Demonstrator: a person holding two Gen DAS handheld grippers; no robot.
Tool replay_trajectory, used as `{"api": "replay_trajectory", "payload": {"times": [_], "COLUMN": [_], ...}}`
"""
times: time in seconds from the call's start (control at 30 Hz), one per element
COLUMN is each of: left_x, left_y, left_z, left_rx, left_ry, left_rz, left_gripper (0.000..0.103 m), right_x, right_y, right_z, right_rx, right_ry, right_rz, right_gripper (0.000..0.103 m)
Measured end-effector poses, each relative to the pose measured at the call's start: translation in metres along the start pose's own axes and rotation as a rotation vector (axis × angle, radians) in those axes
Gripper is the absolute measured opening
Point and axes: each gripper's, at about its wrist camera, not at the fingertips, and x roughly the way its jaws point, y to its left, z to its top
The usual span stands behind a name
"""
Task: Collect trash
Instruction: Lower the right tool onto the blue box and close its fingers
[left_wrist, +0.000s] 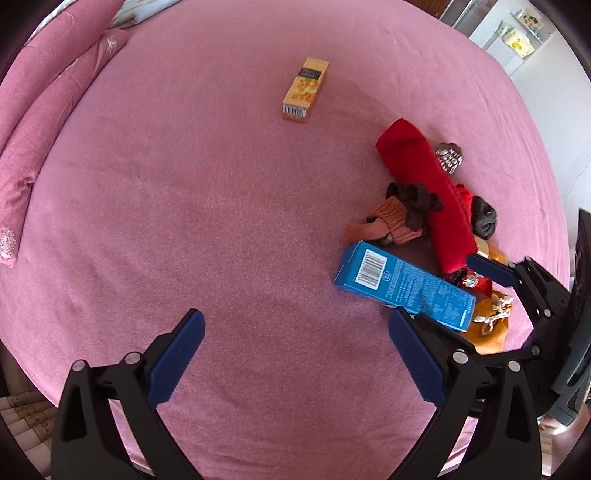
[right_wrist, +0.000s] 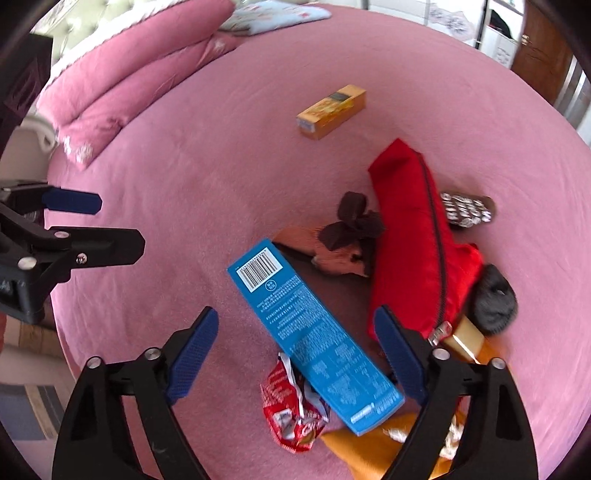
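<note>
A: Trash on the pink bed, left to right: red crumpled wrapper at six o'clock; blue box lying flat over it; yellow box alone at twelve.

B: Containers?

A: Red zip pouch at three o'clock, zipped, contents unseen; orange drawstring bag at five, contents hidden.

B: Fingers?

A: Left gripper spread over bare sheet, pinching nothing; right gripper spread either side of the blue box, pads clear of it.
</note>
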Motion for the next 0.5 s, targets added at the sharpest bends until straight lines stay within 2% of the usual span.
{"api": "replay_trajectory", "payload": {"times": [0.17, 0.27, 0.37, 0.4, 0.5], "left_x": [0.020, 0.026, 0.030, 0.030, 0.029], "left_y": [0.004, 0.006, 0.004, 0.004, 0.001], "left_z": [0.003, 0.005, 0.009, 0.009, 0.012], "left_rx": [0.014, 0.016, 0.021, 0.023, 0.029], "left_ry": [0.030, 0.040, 0.047, 0.048, 0.052], "left_rz": [0.006, 0.006, 0.009, 0.009, 0.002], "left_gripper": [0.099, 0.099, 0.099, 0.099, 0.099], "right_x": [0.023, 0.036, 0.037, 0.035, 0.023], "right_y": [0.004, 0.002, -0.003, -0.004, -0.012], "right_z": [0.006, 0.009, 0.008, 0.009, 0.009], "right_rx": [-0.107, -0.146, -0.124, -0.110, -0.072], "right_ry": [0.049, 0.088, 0.100, 0.097, 0.077], "right_rz": [-0.019, -0.014, 0.055, 0.055, 0.070], "right_gripper": [0.080, 0.074, 0.055, 0.051, 0.020]}}
